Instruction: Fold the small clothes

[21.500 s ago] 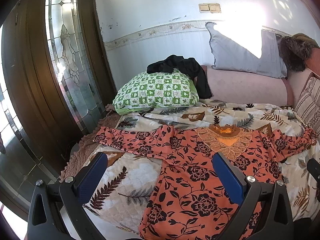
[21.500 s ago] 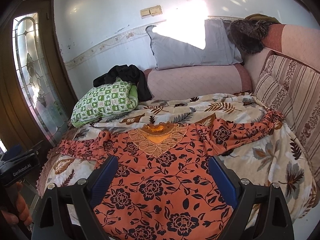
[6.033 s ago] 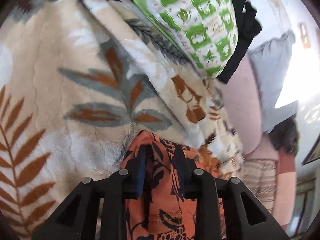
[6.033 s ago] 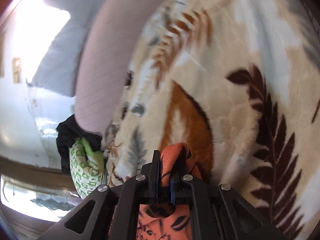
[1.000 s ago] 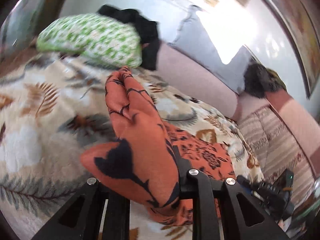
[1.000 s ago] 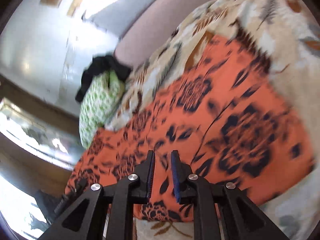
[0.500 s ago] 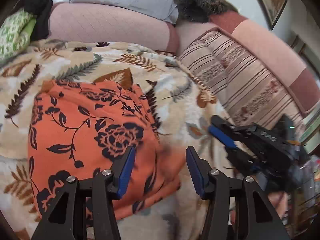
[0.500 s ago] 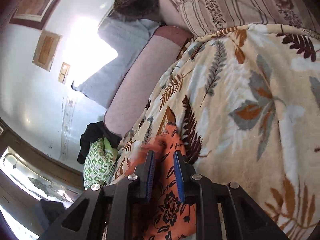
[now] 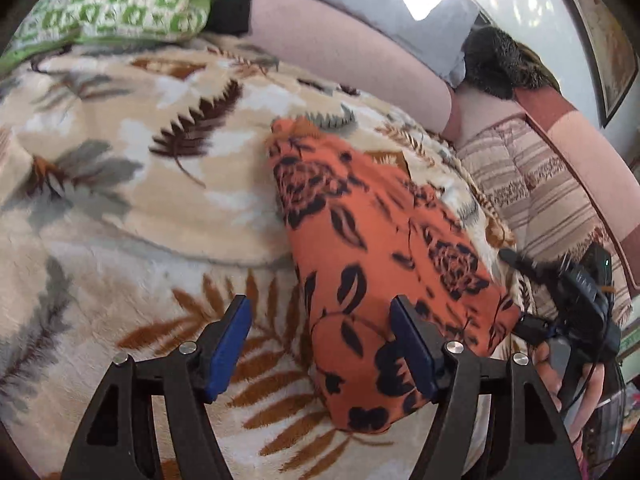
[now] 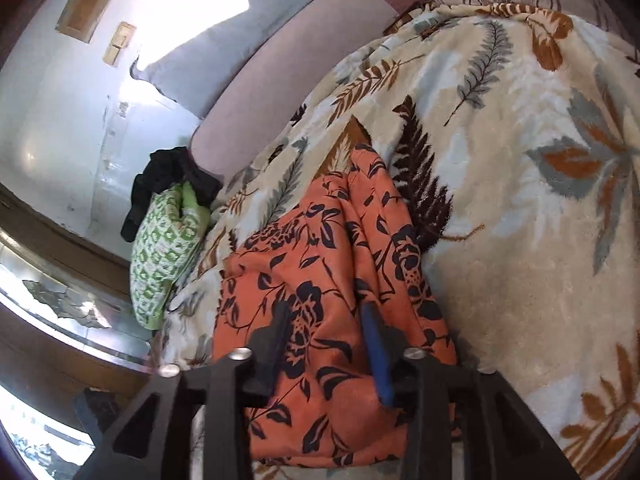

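While our left gripper [image 9: 320,344] hangs over the leaf-print blanket [image 9: 160,200], its blue pads [image 9: 230,344] stand wide apart and have just been opening; one edge of the orange floral garment [image 9: 380,248] lies in the gap between them, but neither pad presses on it, so we hold nothing there. We see the garment as a folded, roughly oblong bundle lying flat on the blanket, running away from us toward the pink bolster [image 9: 340,52] at the back of the bed. Beyond its right edge, the right gripper shows in our left wrist view as a black device with a hand [image 9: 560,364] around its handle, close to the striped cushion [image 9: 540,192]. From the right wrist view, our right gripper [image 10: 326,344] also has its jaws parted, having just been opening, and it sits low over the near end of the garment [image 10: 320,272]; the cloth lies under and between the fingers, yet the pads do not pinch it. Farther off, a green-and-white patterned pillow [image 10: 164,256] rests at the far corner of the bed with a black cloth [image 10: 168,176] draped on top of it, and a grey pillow [image 10: 224,44] leans on the wall above the bolster.
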`<state>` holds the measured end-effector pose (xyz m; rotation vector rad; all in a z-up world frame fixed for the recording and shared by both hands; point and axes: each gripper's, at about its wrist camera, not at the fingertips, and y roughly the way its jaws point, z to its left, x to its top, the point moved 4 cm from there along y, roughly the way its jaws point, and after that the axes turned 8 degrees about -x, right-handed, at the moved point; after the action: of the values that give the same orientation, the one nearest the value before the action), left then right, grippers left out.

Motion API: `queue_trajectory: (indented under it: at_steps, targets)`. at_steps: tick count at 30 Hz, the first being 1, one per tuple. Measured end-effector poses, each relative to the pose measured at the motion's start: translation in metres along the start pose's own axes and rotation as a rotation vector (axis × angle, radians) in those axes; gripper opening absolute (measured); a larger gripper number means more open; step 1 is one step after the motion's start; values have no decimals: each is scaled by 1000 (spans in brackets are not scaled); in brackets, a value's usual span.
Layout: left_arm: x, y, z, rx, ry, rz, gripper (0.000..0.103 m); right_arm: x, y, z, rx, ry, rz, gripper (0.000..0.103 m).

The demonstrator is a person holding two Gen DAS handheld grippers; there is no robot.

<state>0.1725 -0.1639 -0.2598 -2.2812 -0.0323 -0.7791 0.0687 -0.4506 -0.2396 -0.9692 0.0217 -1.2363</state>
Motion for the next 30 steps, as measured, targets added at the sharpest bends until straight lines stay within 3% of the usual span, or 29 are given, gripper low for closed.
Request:
queue_trajectory:
  at_steps: [1,4,6,8,11,14,19,20,22,23,25,28,30]
  targets:
    - [-3,4,1,-14,4,11,72,-2,3,1,-12,-5,-15,83]
    - [-7,10,-5,-60,31,43,72,-13,30,5,-79,-75,84,81]
    - [-9,10,-9,-59,60,49,72,-21,34,7,-153,-137,73,64]
    - [-10,3,-9,-45,90,41,72,-23,20,17,-179,-214,3,34]
    - [-12,-2,-18,-57,119,36,72,-30,-9,38,-253,-345,-110,19]
    - [-14,4,-27,-72,135,46,72,-39,-30,55,-248,-388,-157,18]
    - [-15,19,-45,-70,188,66,74,-49,-60,68,-354,-482,-264,18]
    - [-16,25,-44,-62,176,90,74,-48,-52,60,-390,-480,-224,18]
    - [-20,40,-38,-52,137,159,76,-46,-18,33,-432,-435,-47,19]
    - [-21,43,-35,-59,102,175,76,-44,-8,15,-406,-344,22,23]
    - [-18,39,-32,-78,62,162,76,-33,-15,4,-318,-222,29,25]
    - [-10,25,-36,-43,109,96,76,-2,-46,12,-309,-173,-104,26]
    - [-9,20,-35,-18,125,82,76,17,-52,28,-269,-197,-138,26]
